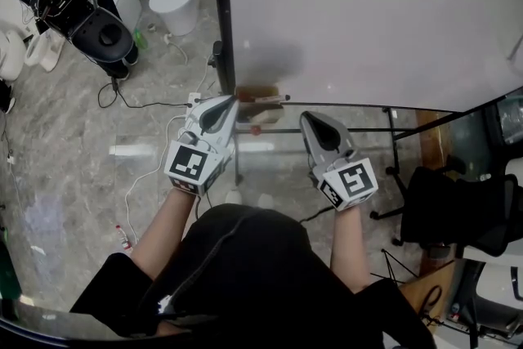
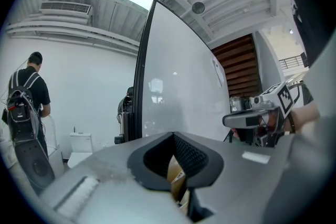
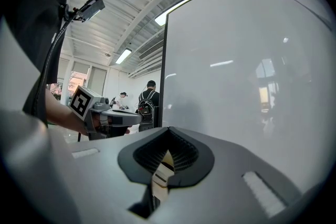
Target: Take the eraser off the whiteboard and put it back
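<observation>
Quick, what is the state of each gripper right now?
Left gripper: closed, holding nothing.
Right gripper: closed, holding nothing.

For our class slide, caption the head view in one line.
Seen from above, a person's grey left gripper and grey right gripper face a black-framed white whiteboard.

The right gripper (image 3: 167,152) fills the bottom of the view. Its fingers (image 3: 185,155) stand together, with only a thin slit between them. Something pale with dark stripes shows through the slit, but I cannot tell what it is. The whiteboard (image 3: 252,71) stands just ahead and covers the right side. At the left is the left gripper (image 3: 131,119), and far behind it a person with a backpack (image 3: 149,99).
</observation>
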Tool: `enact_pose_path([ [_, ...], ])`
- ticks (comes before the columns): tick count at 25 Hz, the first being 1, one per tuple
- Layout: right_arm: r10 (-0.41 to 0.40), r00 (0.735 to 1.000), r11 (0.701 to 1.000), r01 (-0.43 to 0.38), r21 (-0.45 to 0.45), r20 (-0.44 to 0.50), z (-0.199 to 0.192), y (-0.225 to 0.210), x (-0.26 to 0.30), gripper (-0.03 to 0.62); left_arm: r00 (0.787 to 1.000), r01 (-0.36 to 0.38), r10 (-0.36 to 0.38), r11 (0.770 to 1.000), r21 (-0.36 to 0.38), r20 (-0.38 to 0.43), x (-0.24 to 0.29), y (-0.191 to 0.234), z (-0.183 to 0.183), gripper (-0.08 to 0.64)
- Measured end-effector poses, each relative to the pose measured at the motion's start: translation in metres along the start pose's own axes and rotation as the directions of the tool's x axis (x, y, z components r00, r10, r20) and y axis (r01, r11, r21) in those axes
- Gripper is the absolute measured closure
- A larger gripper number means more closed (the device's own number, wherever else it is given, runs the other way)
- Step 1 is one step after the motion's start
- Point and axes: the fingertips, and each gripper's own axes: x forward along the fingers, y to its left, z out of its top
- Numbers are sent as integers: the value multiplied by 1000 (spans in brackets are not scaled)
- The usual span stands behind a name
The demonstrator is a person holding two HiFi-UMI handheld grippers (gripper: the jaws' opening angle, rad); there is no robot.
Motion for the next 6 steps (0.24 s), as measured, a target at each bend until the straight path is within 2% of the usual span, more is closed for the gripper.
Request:
enact_pose_path([
  [6, 4, 1000, 1000, -4, -10, -2, 0, -1, 1, 583, 1000, -2, 2, 1000, 2, 0, 0, 1, -1, 554],
])
